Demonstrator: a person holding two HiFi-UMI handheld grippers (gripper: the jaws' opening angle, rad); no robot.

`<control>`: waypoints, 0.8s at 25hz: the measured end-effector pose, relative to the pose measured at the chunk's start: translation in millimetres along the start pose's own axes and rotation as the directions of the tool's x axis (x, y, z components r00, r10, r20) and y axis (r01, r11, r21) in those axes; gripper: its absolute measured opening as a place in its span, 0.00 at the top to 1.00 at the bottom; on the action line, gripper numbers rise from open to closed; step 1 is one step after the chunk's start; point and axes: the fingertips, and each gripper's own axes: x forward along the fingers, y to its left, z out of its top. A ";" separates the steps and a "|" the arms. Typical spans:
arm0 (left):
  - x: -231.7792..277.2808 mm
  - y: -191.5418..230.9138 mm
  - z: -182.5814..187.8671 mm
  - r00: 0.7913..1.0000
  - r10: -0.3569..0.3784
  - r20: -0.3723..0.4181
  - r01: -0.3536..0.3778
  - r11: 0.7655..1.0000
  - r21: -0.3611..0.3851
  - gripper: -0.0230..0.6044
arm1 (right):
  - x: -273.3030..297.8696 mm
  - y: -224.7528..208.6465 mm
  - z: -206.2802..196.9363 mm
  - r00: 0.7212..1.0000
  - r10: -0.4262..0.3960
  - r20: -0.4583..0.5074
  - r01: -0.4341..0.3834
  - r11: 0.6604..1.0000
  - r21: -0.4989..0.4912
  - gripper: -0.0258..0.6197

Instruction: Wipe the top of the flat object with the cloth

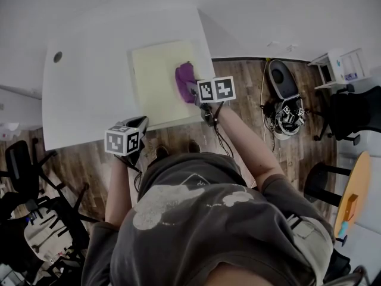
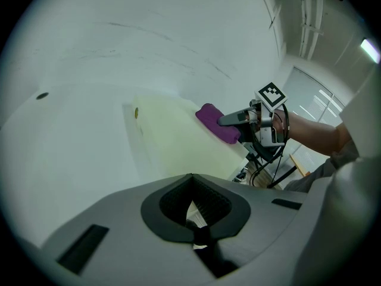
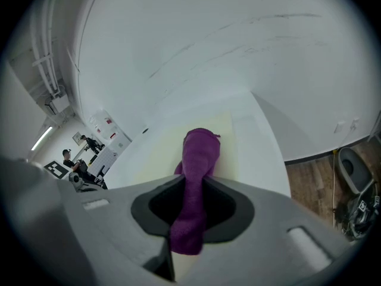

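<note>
Flat object (image 1: 156, 85): pale yellow, lying flat on the white table (image 1: 83, 94) in front of you. It sits toward the table's right side, and its near edge runs along the table's near edge.
Right gripper (image 1: 191, 92): your arm holds it out over the flat object's right side. Its jaws are clamped on the cloth (image 1: 185, 76), which runs up between them in the right gripper view.
Left gripper (image 1: 141, 123): you hold it at the table's near edge, just beside the flat object's near left corner. Its jaws are drawn together with nothing between them.
Cloth: purple, bunched into a roll. One end is pinched in your right gripper; the other end rests on the flat object's top, near its right edge.
</note>
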 end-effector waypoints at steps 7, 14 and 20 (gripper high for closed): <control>-0.5 1.0 -1.1 1.000 0.011 -0.002 -0.011 1.000 0.001 0.95 | -11.0 -16.2 -1.0 1.000 -0.015 0.021 0.014 0.999 0.037 0.84; 0.7 -0.4 -0.5 1.000 0.009 0.004 -0.009 1.000 0.003 0.95 | -25.2 -36.6 -4.0 0.998 -0.042 0.043 0.039 0.997 0.071 0.84; 0.5 0.3 0.1 1.000 0.009 0.000 -0.009 1.000 0.005 0.95 | -28.0 -41.4 -4.4 0.998 -0.045 0.047 0.041 0.995 0.087 0.84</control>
